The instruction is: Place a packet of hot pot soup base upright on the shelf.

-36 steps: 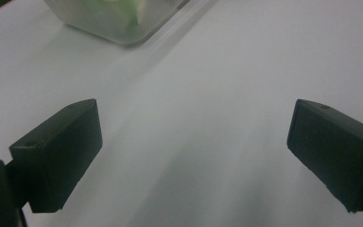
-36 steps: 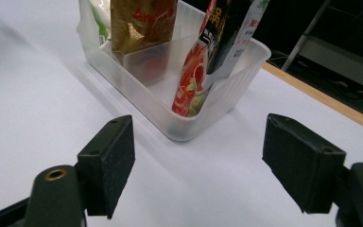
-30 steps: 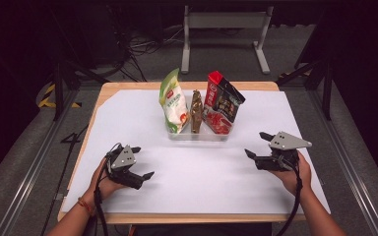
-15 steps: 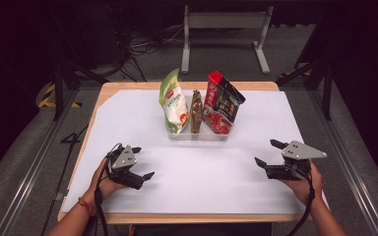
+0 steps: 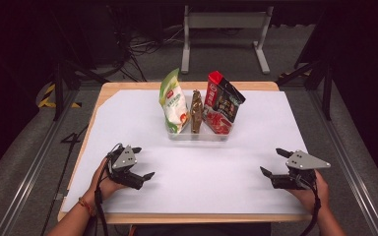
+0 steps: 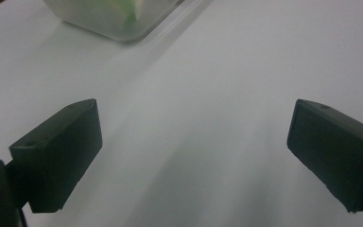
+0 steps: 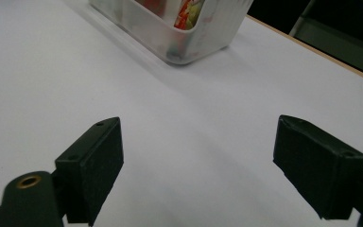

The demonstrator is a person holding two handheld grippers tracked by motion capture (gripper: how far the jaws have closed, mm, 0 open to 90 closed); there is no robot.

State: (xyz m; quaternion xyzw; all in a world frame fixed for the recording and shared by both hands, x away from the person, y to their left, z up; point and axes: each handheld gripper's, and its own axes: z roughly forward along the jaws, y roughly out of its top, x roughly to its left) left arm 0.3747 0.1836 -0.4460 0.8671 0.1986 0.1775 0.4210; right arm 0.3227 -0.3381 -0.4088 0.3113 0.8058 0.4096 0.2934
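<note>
White paper covers most of the wooden table, and that sheet is the biggest thing I have in front of me. At its far middle stands a clear plastic bin with three snack packs upright inside. From my high view, the green-and-white bag is on the left and leans a little left. The narrow brown pack is in the middle. The red-and-black pouch is on the right and tilts right. The three stand close together, though I can't quite tell whether they touch.

My left gripper rests low over the paper at the near left, well apart from the bin. Its jaws stand wide with bare paper between them, and the left gripper view catches a corner of the bin ahead, its contents blurred to pale green.

My right gripper sits near the right front of the sheet, also well clear of the bin. Its jaws have just been opening and now gape wide, with nothing between them. From the right gripper view I see the bin's rounded corner ahead, with red and orange print showing through the wall.
</note>
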